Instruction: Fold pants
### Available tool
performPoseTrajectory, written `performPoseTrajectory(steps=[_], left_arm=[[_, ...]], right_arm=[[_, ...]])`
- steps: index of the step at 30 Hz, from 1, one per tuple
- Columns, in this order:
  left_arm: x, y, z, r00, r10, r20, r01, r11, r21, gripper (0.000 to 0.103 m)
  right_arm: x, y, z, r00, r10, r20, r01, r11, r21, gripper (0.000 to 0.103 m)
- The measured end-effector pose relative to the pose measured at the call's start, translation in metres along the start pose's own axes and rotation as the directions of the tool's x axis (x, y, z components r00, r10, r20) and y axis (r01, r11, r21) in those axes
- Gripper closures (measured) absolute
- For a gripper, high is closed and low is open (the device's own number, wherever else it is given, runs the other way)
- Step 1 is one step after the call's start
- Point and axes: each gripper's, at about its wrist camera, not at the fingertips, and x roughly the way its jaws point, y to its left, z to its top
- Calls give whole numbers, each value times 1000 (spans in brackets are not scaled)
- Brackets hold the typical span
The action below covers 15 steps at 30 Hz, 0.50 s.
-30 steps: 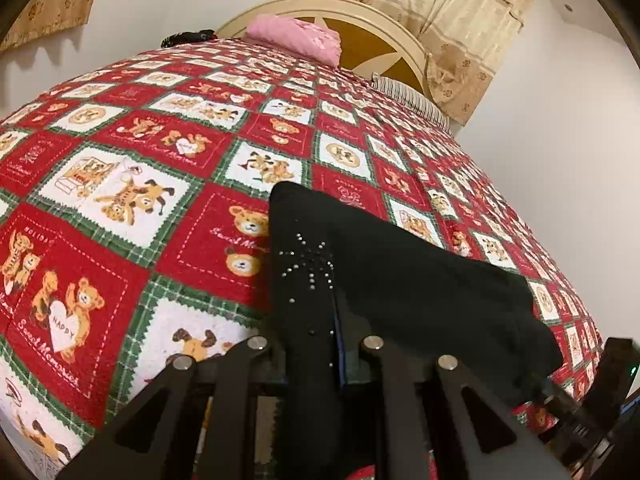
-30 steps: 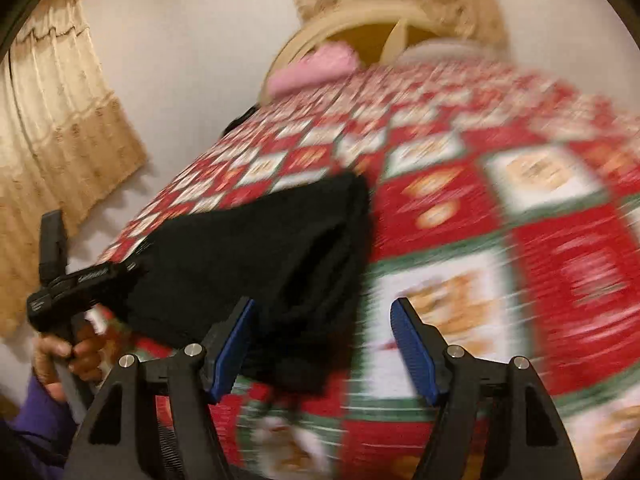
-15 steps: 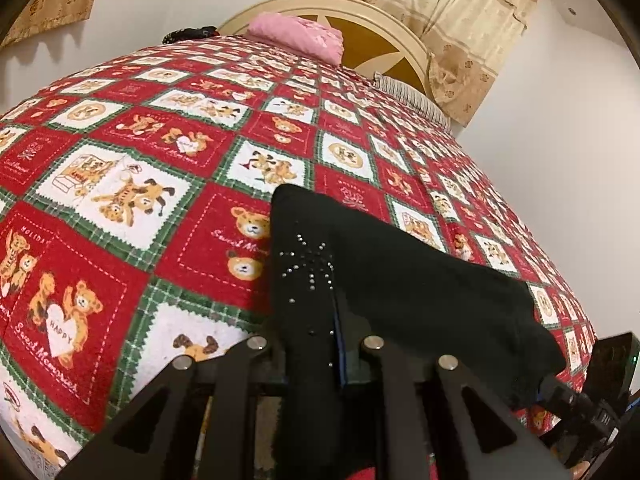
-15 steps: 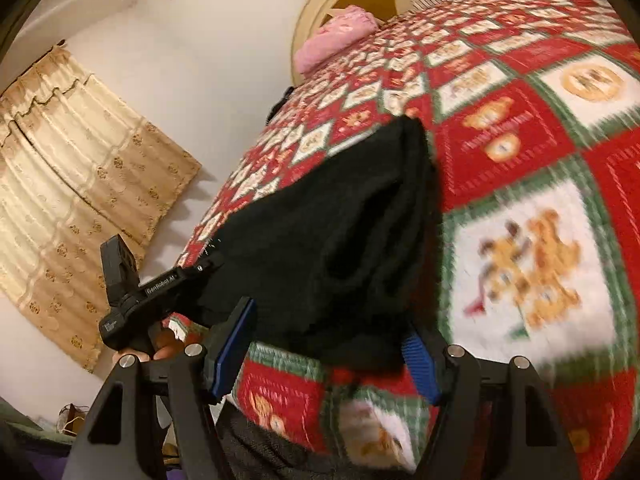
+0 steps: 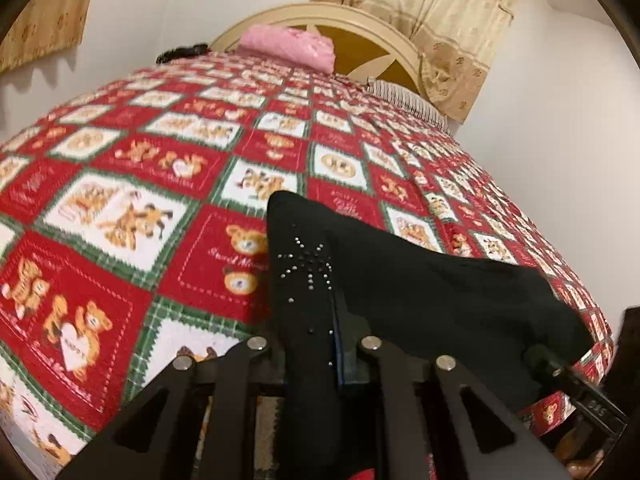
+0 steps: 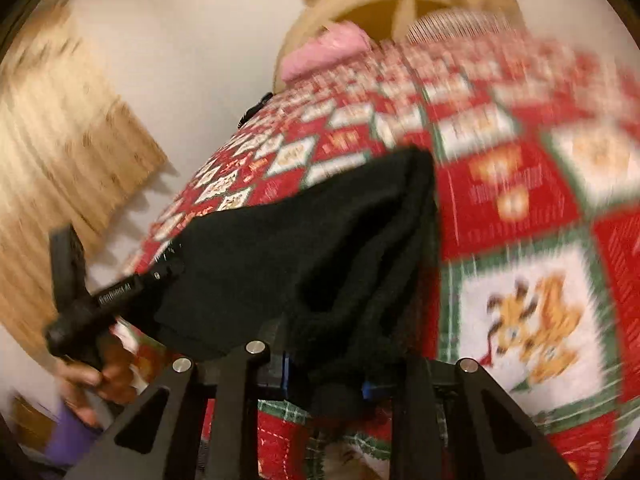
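Observation:
Black pants (image 5: 420, 292) with a rhinestone star lie folded on the red teddy-bear quilt (image 5: 160, 184) near the bed's front edge. My left gripper (image 5: 316, 344) is shut on the pants' near left corner, and the cloth hangs down between its fingers. In the right wrist view the pants (image 6: 300, 248) stretch from the left gripper (image 6: 120, 292), held by a hand (image 6: 100, 380), to my right gripper (image 6: 324, 364). The right jaws are closing, and a bunch of black cloth fills the gap between the blue pads. In the left wrist view the right gripper (image 5: 560, 368) shows at the pants' far corner.
A pink pillow (image 5: 288, 46) and a striped pillow (image 5: 404, 98) lie by the cream headboard (image 5: 360, 20). Beige curtains (image 5: 440, 8) hang on the white walls. The quilt (image 6: 520, 200) spreads wide beyond the pants. The right wrist view is blurred.
The right gripper's jaws went from wide apart to narrow, taking in the bunched end of the pants, and that view shifted. The left gripper kept its grip and barely moved.

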Motion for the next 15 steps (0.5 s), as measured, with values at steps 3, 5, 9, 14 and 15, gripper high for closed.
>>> performPoseTrajectory(steps=[3,5,9,14,15], left_arm=[[-9,-4,5,998,29,48,-31,999,30,87],[-21,-4,11,993,55,100,-61,997,50,87],[-34,7,25,985,84,152,-92,995,44,87],[-37,20,35,974,149,170,-157,987,34,87],[-37,22,36,972,160,170,-167,985,32,87]], right_arm=[[-12,28,12,996,-49,72,59,988,-143,78],[-14,42,17,993,-62,104,82,976,-204,78],[-8,63,28,990,-48,135,82,963,-256,78],[8,80,41,989,-18,147,60,957,-284,78],[12,83,42,989,-14,147,57,955,-290,78]])
